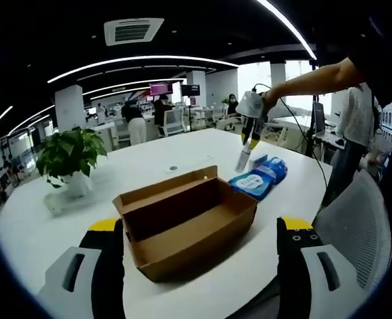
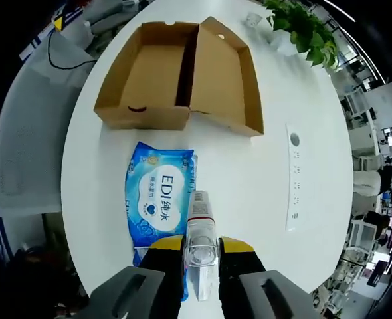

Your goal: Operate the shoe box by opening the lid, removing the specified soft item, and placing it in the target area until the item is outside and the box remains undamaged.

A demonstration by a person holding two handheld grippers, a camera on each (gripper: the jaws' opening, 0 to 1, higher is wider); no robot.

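Left gripper view looks across a round white counter (image 1: 183, 149) in a big office. The left gripper (image 1: 202, 266) has its two jaws spread wide apart, one at each bottom corner, and it holds nothing. Between the jaws and a bit farther away sits the brown box (image 1: 183, 222). Its lid is open and folds back. I cannot see anything inside the box from here. Just past the box on the right lies a blue pack of wipes (image 1: 259, 176), flat on the counter and out of the box. Above the pack, a person's arm (image 1: 309, 80) reaches in from the right and holds the right gripper (image 1: 248, 143). That gripper points down and pinches a small clear bottle (image 1: 243, 159) just beside the pack. A green plant (image 1: 70, 153) in a white pot stands far off on the left side of the counter.

In the right gripper view, the right gripper (image 2: 201, 256) looks down at the counter (image 2: 276, 166). Its jaws are pressed onto the clear bottle (image 2: 200, 239), which sticks out in front. The blue pack of wipes (image 2: 159, 196) lies just to the left of the bottle, near the open box (image 2: 183, 73). The plant (image 2: 302, 30) is at the top right.
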